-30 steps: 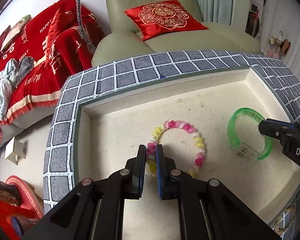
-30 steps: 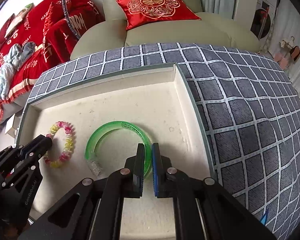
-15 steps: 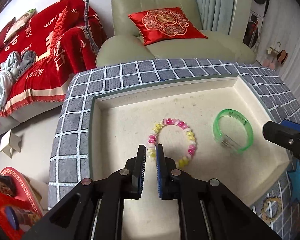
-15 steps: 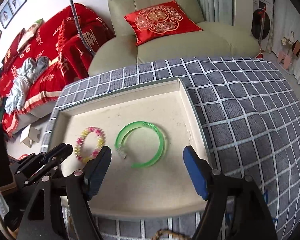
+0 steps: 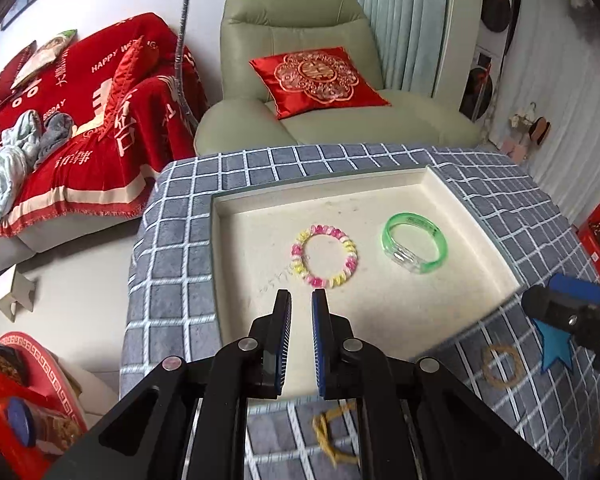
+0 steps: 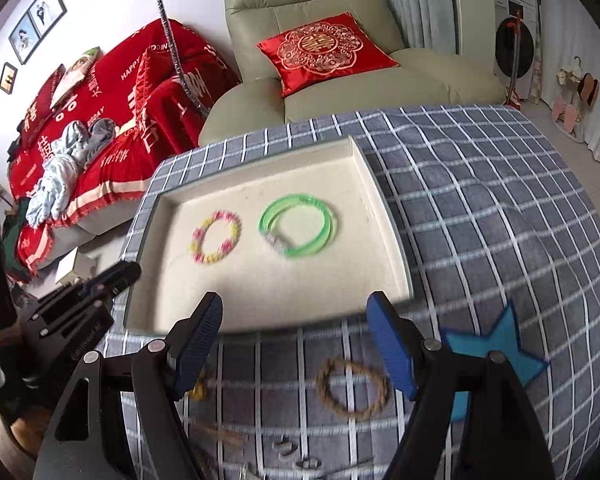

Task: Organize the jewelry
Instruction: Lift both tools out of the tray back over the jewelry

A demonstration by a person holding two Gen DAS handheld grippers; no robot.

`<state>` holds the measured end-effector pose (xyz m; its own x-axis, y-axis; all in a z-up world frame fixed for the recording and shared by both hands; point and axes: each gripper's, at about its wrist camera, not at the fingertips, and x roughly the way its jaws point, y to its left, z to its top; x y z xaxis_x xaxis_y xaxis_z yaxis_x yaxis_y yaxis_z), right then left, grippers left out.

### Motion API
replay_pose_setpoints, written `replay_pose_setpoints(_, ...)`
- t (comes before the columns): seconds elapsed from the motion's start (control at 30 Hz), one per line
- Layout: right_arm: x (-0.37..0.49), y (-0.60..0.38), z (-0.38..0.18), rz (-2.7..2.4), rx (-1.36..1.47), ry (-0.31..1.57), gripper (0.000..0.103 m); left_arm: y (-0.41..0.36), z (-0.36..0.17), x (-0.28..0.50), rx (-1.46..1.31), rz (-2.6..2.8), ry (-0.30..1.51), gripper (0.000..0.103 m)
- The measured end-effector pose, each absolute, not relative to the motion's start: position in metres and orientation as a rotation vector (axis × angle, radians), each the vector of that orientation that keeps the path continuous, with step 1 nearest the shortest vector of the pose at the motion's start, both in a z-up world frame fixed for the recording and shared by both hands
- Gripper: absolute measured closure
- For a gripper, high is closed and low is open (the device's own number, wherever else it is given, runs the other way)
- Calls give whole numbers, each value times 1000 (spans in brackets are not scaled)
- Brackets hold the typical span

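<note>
A cream tray (image 5: 384, 312) on the checked cloth holds a pink-and-yellow bead bracelet (image 5: 325, 256) and a clear green bangle (image 5: 415, 242), lying side by side. My left gripper (image 5: 301, 300) is shut and empty, hovering over the tray's near part, short of the beads. In the right wrist view the bead bracelet (image 6: 216, 236) and the bangle (image 6: 298, 226) lie in the tray (image 6: 380, 216). My right gripper (image 6: 296, 316) hangs open and empty above the tray's near edge. A brown braided bracelet (image 6: 352, 388) lies on the cloth below it.
A blue felt star (image 6: 496, 348) lies on the cloth right of the braided bracelet. A yellow cord (image 5: 332, 436) and small metal pieces (image 6: 284, 448) lie near the front. A green armchair (image 5: 300, 80) and a red-covered sofa (image 5: 80, 112) stand behind the table.
Both grippers have drawn back and up from the tray toward its near edge. The right jaws opened off the green bangle, which stays in the tray. The left jaws stay shut.
</note>
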<state>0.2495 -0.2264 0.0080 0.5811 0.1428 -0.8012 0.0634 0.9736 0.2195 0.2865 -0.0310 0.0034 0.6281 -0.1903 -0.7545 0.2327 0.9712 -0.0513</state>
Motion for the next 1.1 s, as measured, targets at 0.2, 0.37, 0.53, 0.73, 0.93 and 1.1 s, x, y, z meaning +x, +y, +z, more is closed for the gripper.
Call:
replay_pose_setpoints(0.2,206,-223,3,55,262,955,25,-15,5,249,-3,-244,847,76)
replay_pose_setpoints(0.37,175,-218,-2,48,256,956,24,-3,0,221,-38,-181,806,0)
replay_pose_setpoints(0.53,147,-216,-11,41,252,955,20,4,-18,204,-15,-174,810,0)
replay_pose_setpoints(0.73,116,-217,-19,65,291,908,0,15,-49,185,-11,-164,878,0)
replay_pose_setpoints(0.93,98,-218,-32,75,340,958,0,18,-71,159,7,-189,908,0)
replay_pose_setpoints(1.1,83,-224,-51,15,312,1011,0,15,-76,144,66,-191,916,0)
